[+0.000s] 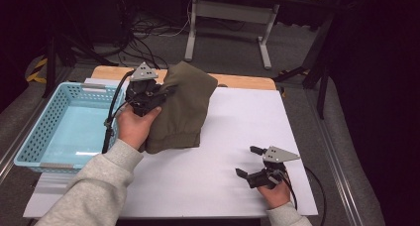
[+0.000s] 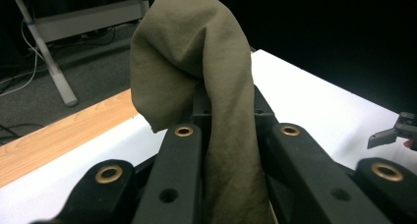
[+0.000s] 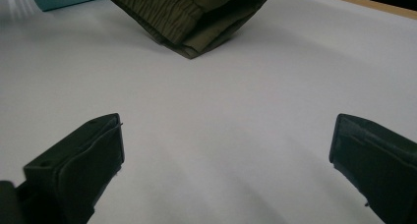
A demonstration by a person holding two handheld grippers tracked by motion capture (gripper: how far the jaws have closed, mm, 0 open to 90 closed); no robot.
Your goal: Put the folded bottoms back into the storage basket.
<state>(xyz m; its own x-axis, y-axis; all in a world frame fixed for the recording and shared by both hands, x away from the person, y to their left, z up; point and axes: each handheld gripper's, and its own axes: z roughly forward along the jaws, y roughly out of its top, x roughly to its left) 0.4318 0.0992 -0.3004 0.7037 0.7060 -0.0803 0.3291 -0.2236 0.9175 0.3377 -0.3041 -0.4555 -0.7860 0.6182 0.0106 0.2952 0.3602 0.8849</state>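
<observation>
you had the olive garment [image 1: 183,107] pinched in your left gripper [image 1: 166,92], its jaws clamped on a fold; it hung in the upper centre of the high view, hem near the white table [image 1: 237,137]. your right gripper [image 1: 247,160] rested wide open and empty at lower right. next, i judged, you needed to carry it left over the blue basket [image 1: 34,132].

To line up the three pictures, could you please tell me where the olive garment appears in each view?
High view: the olive garment hangs upper middle, clamped by the left gripper.
Left gripper view: it rises between the jaws, centre.
Right gripper view: its elastic hem shows at the top edge.
Shared landmark: the white table cover.
</observation>
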